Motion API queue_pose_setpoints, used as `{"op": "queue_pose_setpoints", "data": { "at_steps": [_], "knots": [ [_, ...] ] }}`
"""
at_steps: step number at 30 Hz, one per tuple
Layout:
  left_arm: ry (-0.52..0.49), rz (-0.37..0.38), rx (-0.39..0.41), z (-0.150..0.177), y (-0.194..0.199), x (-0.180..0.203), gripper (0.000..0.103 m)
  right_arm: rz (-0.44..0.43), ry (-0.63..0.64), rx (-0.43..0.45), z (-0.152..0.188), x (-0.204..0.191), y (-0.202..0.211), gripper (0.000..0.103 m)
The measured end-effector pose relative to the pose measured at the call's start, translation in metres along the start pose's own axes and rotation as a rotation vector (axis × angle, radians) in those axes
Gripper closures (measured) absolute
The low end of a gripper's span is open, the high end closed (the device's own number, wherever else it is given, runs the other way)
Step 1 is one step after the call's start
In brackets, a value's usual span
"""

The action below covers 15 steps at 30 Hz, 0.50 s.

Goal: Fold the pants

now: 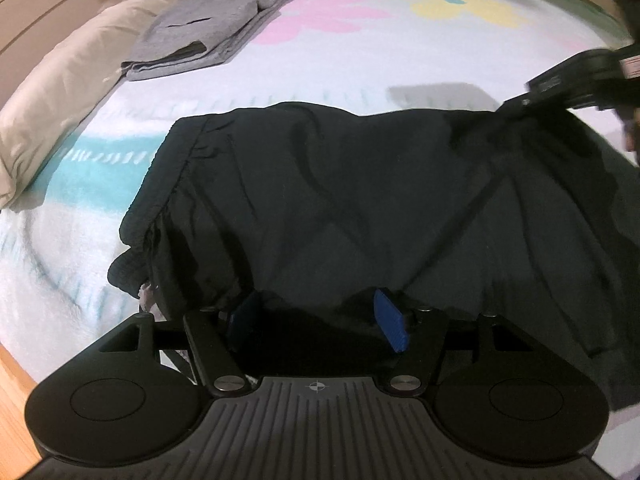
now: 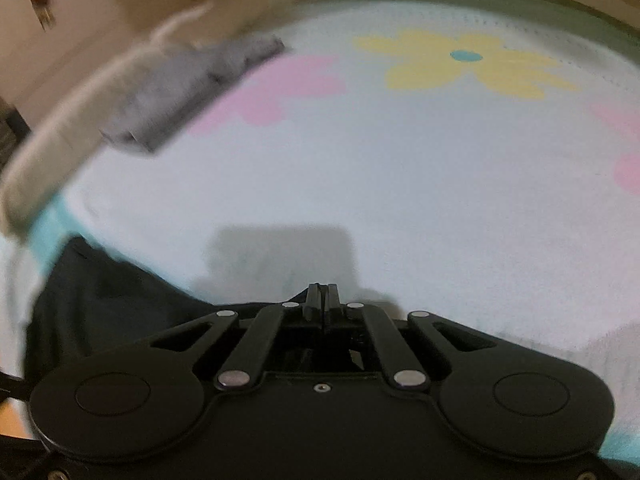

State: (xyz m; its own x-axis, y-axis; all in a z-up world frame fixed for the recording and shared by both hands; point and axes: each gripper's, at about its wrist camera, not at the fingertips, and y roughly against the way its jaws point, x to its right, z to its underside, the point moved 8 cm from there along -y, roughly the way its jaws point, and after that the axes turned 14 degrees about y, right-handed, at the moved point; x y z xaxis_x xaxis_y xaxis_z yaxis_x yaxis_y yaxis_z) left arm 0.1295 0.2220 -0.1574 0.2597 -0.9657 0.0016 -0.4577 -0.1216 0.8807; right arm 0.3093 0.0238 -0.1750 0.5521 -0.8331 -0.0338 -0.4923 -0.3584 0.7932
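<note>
Black pants [image 1: 340,200] lie across a white blanket with flower prints [image 1: 360,52] on a bed. My left gripper [image 1: 316,316] is at the pants' near edge, its blue pads [image 1: 390,324] apart with black cloth bunched between them. My right gripper [image 1: 520,106] shows at the upper right of the left wrist view, pinching the far right edge of the pants. In the right wrist view its fingers [image 2: 322,300] are pressed together above the blanket, with the black pants [image 2: 112,300] trailing off to the lower left.
A folded grey garment [image 1: 208,32] lies at the far left of the blanket, also in the right wrist view [image 2: 188,88]. A cream pillow [image 1: 68,92] runs along the left edge. Wooden floor [image 1: 12,376] shows at lower left.
</note>
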Motion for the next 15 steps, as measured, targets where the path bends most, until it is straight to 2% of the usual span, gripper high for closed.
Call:
{"op": "queue_pose_setpoints", "data": {
  "at_steps": [1, 2, 3, 4, 6, 7, 10, 13, 15],
  "knots": [
    [-0.012, 0.001, 0.0, 0.002, 0.001, 0.002, 0.04, 0.025, 0.016, -0.014, 0.002, 0.0, -0.006, 0.094],
    [-0.022, 0.001, 0.001, 0.002, 0.001, 0.002, 0.04, 0.06, 0.024, -0.02, 0.003, 0.002, -0.009, 0.084],
    [-0.031, 0.003, 0.0, 0.004, 0.002, 0.002, 0.04, 0.093, 0.021, -0.014, 0.003, 0.005, -0.009, 0.08],
    [-0.038, 0.004, -0.001, 0.005, 0.002, 0.002, 0.04, 0.123, 0.005, 0.004, 0.003, 0.011, -0.006, 0.08],
    [-0.054, 0.008, -0.006, 0.007, 0.005, 0.002, 0.041, 0.185, -0.059, 0.05, -0.001, 0.028, 0.008, 0.066],
    [-0.067, 0.012, -0.009, 0.007, 0.008, 0.002, 0.041, 0.192, -0.112, 0.078, -0.002, 0.038, 0.019, 0.066],
    [-0.053, 0.003, 0.01, 0.001, 0.014, -0.008, 0.041, 0.153, -0.182, 0.106, -0.001, 0.049, 0.044, 0.066],
    [0.046, -0.018, 0.081, -0.013, 0.022, -0.025, 0.041, 0.113, -0.151, 0.078, 0.006, 0.045, 0.064, 0.066],
    [0.099, -0.031, 0.096, -0.018, 0.019, -0.033, 0.041, 0.083, -0.125, 0.053, 0.016, 0.036, 0.07, 0.066]
  ]
}}
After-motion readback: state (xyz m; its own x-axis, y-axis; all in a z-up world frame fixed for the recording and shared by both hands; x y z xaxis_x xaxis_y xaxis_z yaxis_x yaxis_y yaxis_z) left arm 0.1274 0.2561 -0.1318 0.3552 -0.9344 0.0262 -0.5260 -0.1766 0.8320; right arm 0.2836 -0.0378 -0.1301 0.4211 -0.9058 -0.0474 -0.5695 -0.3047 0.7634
